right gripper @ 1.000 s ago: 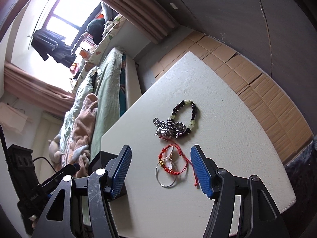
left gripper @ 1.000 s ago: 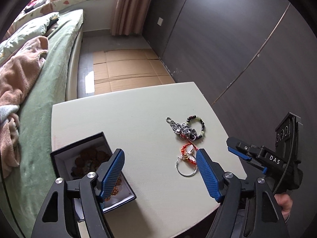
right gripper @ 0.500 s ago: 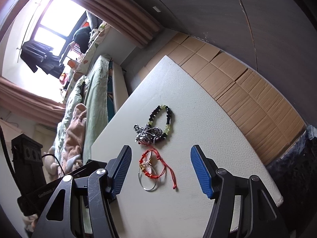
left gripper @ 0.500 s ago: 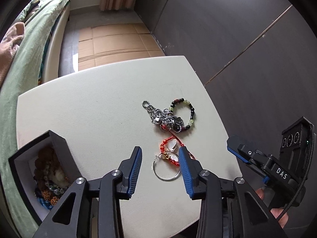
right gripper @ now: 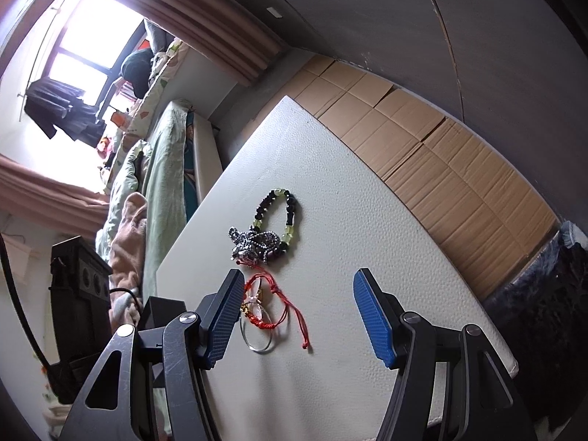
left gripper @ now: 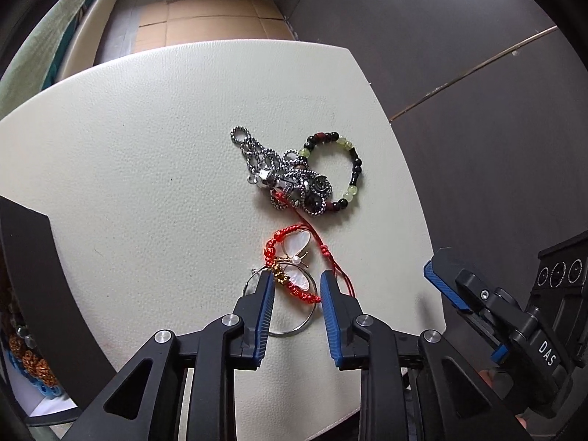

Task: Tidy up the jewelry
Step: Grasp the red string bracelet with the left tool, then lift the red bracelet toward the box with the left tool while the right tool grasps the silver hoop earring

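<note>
On the cream table (left gripper: 139,154) lie a red cord bracelet with a white butterfly charm (left gripper: 294,257), a silver hoop (left gripper: 294,325) under it, a silver chain (left gripper: 279,176) and a dark and green bead bracelet (left gripper: 347,169). My left gripper (left gripper: 296,279) is low over the red bracelet, its blue fingers narrowed either side of it, still a little apart. The same pieces show in the right wrist view: red bracelet (right gripper: 273,307), hoop (right gripper: 257,345), beads (right gripper: 286,217). My right gripper (right gripper: 297,290) is wide open and empty, hovering right of the red bracelet.
A black jewelry box (left gripper: 33,294) with beaded pieces inside stands at the table's left edge. A bed with green bedding (right gripper: 161,161) lies beyond the table. Cardboard sheets (right gripper: 441,154) cover the floor by the dark wall.
My left gripper has moved right and down from beside the box onto the red bracelet, and its fingers have narrowed. My right gripper has drifted slightly and stays open.
</note>
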Motion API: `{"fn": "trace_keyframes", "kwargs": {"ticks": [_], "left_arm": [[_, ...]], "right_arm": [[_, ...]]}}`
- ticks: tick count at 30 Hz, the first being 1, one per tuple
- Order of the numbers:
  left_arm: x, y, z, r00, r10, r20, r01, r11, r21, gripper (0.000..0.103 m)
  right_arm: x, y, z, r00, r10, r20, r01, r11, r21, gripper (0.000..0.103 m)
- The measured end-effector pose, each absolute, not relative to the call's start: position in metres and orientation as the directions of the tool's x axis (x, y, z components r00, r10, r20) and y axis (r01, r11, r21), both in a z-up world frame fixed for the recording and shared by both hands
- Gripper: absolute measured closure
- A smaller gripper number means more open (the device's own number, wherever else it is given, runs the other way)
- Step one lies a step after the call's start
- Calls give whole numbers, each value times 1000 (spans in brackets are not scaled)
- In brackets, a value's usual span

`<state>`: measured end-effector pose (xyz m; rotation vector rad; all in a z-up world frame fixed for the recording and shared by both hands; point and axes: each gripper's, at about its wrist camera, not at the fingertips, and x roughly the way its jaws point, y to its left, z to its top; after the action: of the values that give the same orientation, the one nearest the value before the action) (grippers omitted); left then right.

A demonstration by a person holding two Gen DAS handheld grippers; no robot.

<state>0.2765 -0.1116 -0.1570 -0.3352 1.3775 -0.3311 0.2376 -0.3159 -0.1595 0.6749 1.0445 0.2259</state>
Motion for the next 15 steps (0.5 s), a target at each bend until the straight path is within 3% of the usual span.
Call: {"fn": "trace_keyframes", "kwargs": {"ticks": [5,8,15], "left_arm": [[275,-115,-169,150,-403,-903,16,914,-405,76],[275,-112,-169,173,-383,-907,7,922,-388,96],[268,-92,-146,245,-401,-883,21,913,-409,96]], "right_arm": [[237,-315,-162,495,480,-725,144,777,613,40],[237,-315,-163,492,478,-727,144,780,610,40],[238,-311,-163,484,468,-740,133,796,590,40]]}}
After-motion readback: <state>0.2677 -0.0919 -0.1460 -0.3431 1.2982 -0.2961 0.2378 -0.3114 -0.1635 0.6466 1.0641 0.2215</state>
